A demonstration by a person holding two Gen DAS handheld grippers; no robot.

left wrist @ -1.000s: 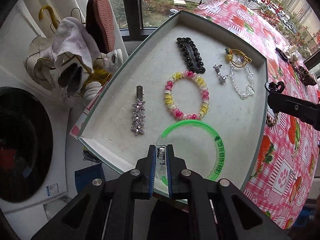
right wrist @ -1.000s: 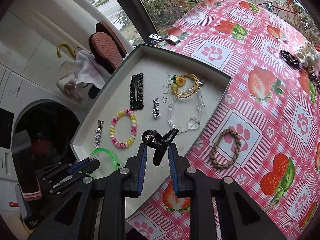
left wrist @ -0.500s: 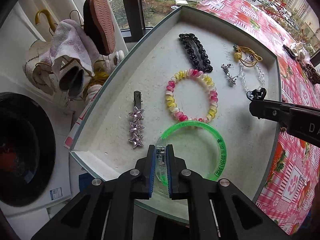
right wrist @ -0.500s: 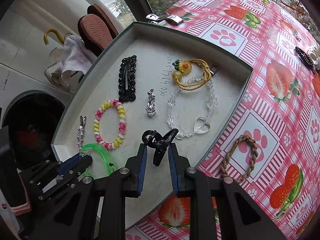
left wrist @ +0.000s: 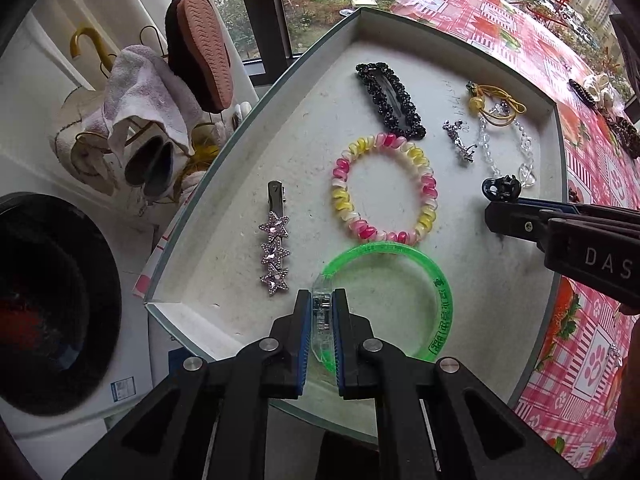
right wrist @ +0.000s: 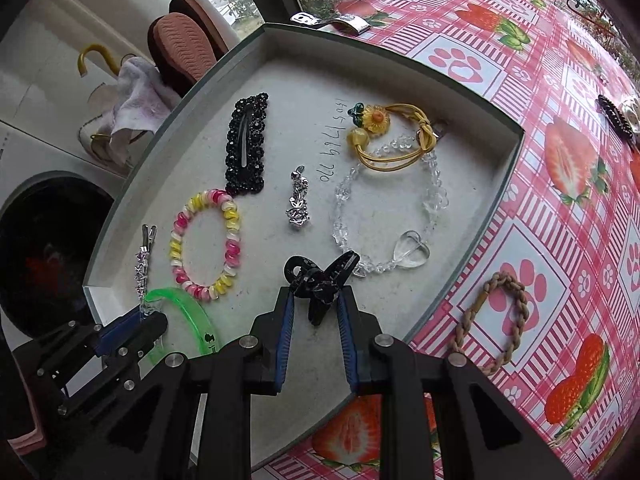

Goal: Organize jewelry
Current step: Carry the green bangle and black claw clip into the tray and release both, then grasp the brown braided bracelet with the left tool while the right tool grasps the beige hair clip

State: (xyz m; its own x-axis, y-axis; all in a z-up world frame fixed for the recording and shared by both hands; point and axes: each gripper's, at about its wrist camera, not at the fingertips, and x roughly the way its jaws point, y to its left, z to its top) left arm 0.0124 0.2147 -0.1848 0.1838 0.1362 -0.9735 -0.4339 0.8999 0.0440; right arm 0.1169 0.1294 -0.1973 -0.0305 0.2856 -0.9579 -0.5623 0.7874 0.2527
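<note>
The left gripper point(left wrist: 322, 322) is clamped on the green bangle's point(left wrist: 434, 280) clear clasp, lying in the tray point(left wrist: 280, 120). The right gripper point(right wrist: 316, 312) pinches a black claw clip point(right wrist: 320, 280) over the tray, near the crystal bracelet point(right wrist: 432, 196).

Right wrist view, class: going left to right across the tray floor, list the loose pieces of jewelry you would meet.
Star hair clip → pink-and-yellow coil bracelet → black beaded snap clip → small silver clip → clear bead bracelet with heart charm.
</note>
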